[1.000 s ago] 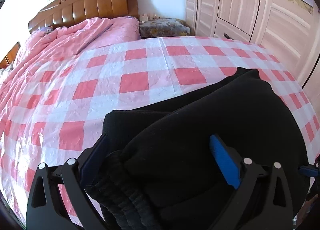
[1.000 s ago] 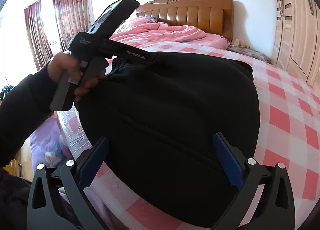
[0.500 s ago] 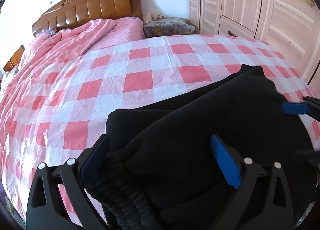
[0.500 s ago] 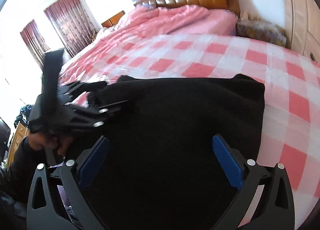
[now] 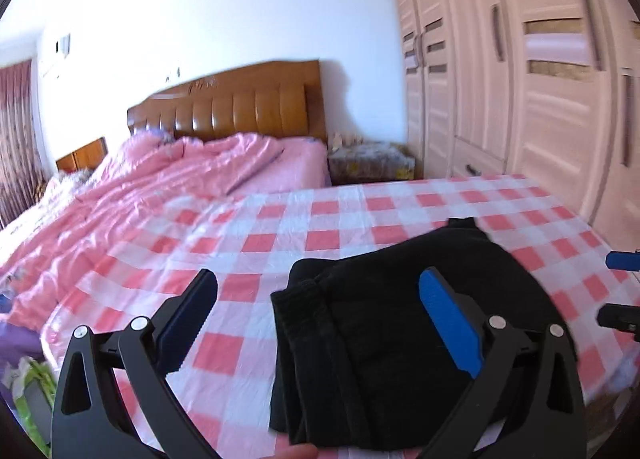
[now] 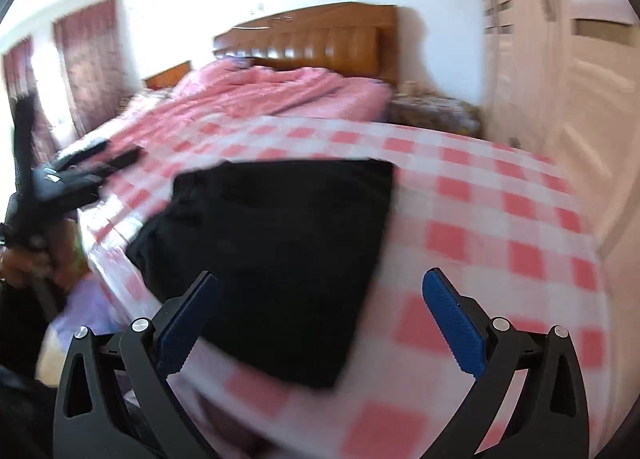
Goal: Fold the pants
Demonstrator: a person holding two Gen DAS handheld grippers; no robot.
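Note:
The black pants [image 5: 392,343] lie folded into a compact rectangle on the pink-and-white checked sheet [image 5: 304,219] near the bed's foot edge; the ribbed waistband faces left. They also show in the right wrist view [image 6: 276,243]. My left gripper [image 5: 320,323] is open and empty, held above the bed just back from the pants. My right gripper [image 6: 320,319] is open and empty, above the pants' near right corner. The right gripper's fingertips [image 5: 620,261] show at the right edge of the left wrist view. The left gripper [image 6: 84,167] shows at the left of the right wrist view, in a hand.
A rumpled pink duvet [image 5: 160,187] covers the far half of the bed below a wooden headboard [image 5: 236,111]. A cluttered nightstand [image 5: 372,163] and pale wardrobe doors [image 5: 520,99] stand on the right. Curtains [image 6: 84,59] hang at the left. Bags lie on the floor [image 5: 28,379].
Both grippers have pulled up and back from the pants, which now lie free and smaller in view. Both views are blurred from the motion.

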